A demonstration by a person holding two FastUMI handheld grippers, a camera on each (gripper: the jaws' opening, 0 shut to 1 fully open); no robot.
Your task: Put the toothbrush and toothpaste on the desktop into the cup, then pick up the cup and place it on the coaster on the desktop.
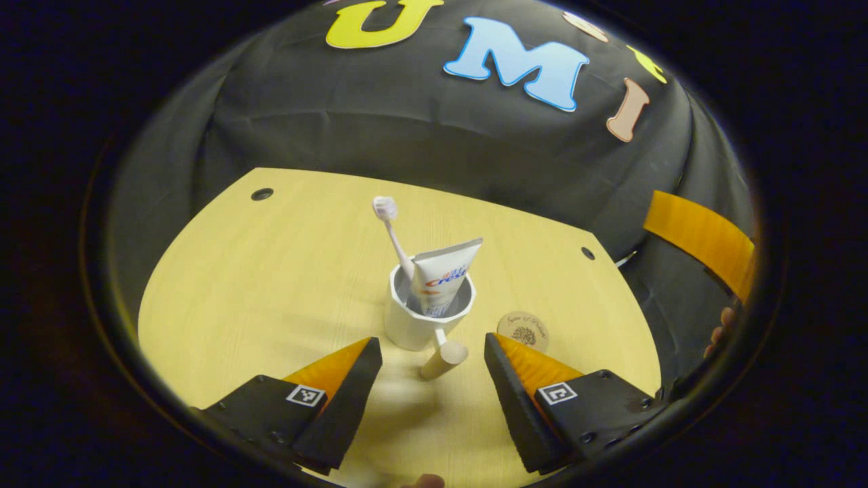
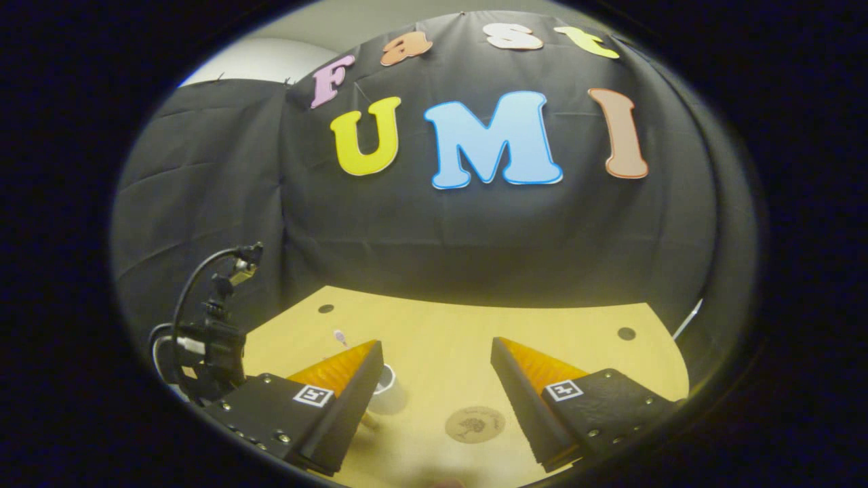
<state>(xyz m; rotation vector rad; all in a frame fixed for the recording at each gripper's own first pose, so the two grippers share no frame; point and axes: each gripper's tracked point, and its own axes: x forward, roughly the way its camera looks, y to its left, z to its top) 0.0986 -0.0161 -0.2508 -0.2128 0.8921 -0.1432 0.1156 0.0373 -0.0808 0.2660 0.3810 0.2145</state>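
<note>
Looking along the left tool [image 1: 432,362], I see its two fingers standing wide apart and holding nothing, with the cup [image 1: 428,308] in the middle of the frame just beyond them on the tabletop [image 1: 258,291]. The toothbrush [image 1: 393,234] and the toothpaste [image 1: 441,278] already stand inside the cup, both leaning and reaching high above its rim. The cup's wooden handle [image 1: 444,359] points toward me, between the fingers. The coaster [image 1: 523,331] lies near the cup, to the lower right of it in this frame.

In the right gripper view the right tool [image 2: 437,366] is also apart and empty, hanging higher; the cup [image 2: 386,388] is half hidden behind its finger at the lower left of the frame, and the coaster [image 2: 475,424] shows low in the centre.

My worry is the grasp. If I close on the round handle only, I think the cup can swing and the tall tube may tip out. A finger pushing the cup wall first could slide the cup away. Setting down off-centre would leave the cup half on the coaster, tilted.
</note>
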